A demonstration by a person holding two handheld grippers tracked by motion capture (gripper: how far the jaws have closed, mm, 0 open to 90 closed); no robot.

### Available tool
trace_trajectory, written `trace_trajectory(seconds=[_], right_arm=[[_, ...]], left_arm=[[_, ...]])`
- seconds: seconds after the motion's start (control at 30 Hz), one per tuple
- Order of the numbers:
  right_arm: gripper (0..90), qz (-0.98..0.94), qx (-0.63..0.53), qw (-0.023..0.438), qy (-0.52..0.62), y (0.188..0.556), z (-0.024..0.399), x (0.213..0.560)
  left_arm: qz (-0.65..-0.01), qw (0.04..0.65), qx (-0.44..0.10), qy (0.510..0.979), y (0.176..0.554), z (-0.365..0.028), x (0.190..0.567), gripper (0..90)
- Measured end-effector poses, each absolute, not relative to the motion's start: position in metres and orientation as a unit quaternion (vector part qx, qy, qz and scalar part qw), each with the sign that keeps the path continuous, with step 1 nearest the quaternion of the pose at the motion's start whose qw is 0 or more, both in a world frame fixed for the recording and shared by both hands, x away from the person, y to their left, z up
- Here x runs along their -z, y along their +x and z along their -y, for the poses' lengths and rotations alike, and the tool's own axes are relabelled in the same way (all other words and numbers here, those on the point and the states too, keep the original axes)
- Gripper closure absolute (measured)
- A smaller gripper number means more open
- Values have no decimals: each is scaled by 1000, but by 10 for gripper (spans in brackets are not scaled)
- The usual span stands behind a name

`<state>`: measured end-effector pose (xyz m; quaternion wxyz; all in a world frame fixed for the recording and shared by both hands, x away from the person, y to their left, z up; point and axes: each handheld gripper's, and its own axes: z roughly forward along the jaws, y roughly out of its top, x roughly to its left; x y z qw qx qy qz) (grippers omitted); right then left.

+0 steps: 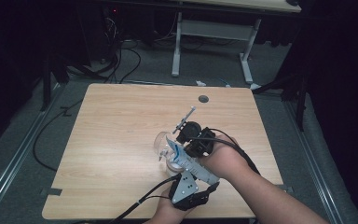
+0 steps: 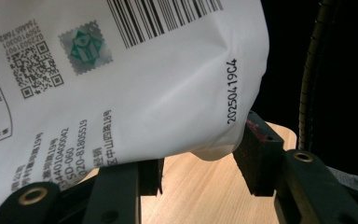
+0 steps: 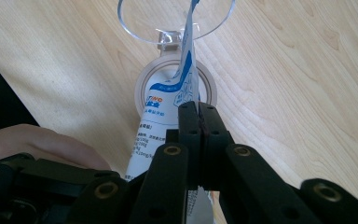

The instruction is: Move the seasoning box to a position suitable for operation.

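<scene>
1. My right gripper [image 3: 199,112] is pinched tight on the white pouch [image 3: 170,105], above the round jar [image 3: 175,70] and its flipped-up clear lid [image 3: 135,18].
2. My left gripper [image 2: 200,163] cradles the pouch's bottom end.
3. Bare table [image 1: 112,130] spreads left; the near edge sits close.

White-and-blue printed pouch [image 3: 168,109] tilts over the open clear jar [image 3: 175,70] on the table.
</scene>
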<state>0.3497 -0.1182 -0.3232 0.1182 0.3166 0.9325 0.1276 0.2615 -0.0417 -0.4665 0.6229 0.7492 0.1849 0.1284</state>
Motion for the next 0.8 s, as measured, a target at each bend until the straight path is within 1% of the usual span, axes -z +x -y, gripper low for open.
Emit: trace_trajectory(seconds=[0.63,0.8], right_arm=[[898,-934,-129,109,315,346,117,332],[899,-933,-130,107,317,347,117,335]], left_arm=[[-165,616,-140,758,254,26,486,563],[-166,613,-135,761,256,23,489,562]])
